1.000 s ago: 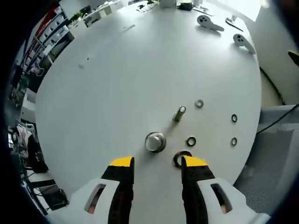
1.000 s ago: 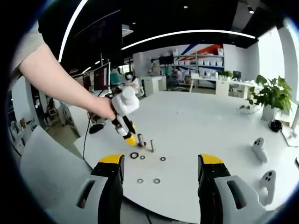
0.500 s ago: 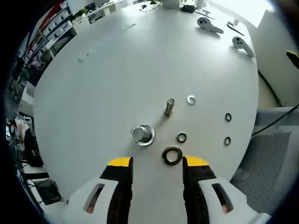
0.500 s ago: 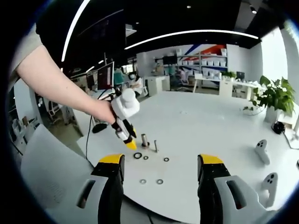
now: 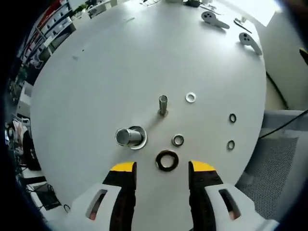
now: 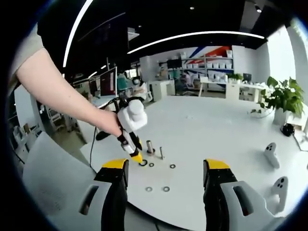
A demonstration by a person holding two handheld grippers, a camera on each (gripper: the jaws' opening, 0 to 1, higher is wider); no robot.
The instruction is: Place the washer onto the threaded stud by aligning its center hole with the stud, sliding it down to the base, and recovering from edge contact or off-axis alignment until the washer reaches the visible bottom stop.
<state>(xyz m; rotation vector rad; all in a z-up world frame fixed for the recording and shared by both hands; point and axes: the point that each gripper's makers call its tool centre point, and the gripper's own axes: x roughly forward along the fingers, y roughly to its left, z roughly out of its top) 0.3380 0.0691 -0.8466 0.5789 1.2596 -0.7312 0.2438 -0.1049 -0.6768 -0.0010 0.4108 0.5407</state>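
Washer (image 5: 167,160) lying flat on worktop (image 5: 120,62), low centre, between spread left tongs (image 5: 161,168); threaded stud (image 5: 163,104) standing above. Right tongs (image 6: 163,166) gaping, gripping nothing.

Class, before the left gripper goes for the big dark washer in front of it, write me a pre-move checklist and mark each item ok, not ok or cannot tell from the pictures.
1. Left gripper jaws open and empty: ok.
2. Large dark washer lying flat on the table, free of other parts: ok.
3. Washer lined up between the jaws: ok, it sits just ahead of the gap.
4. Threaded stud upright with nothing on it: ok.
5. Short metal cylinder clear of the path from washer to stud: ok, it stands off to one side.
6. Washer hole fits the stud: cannot tell.
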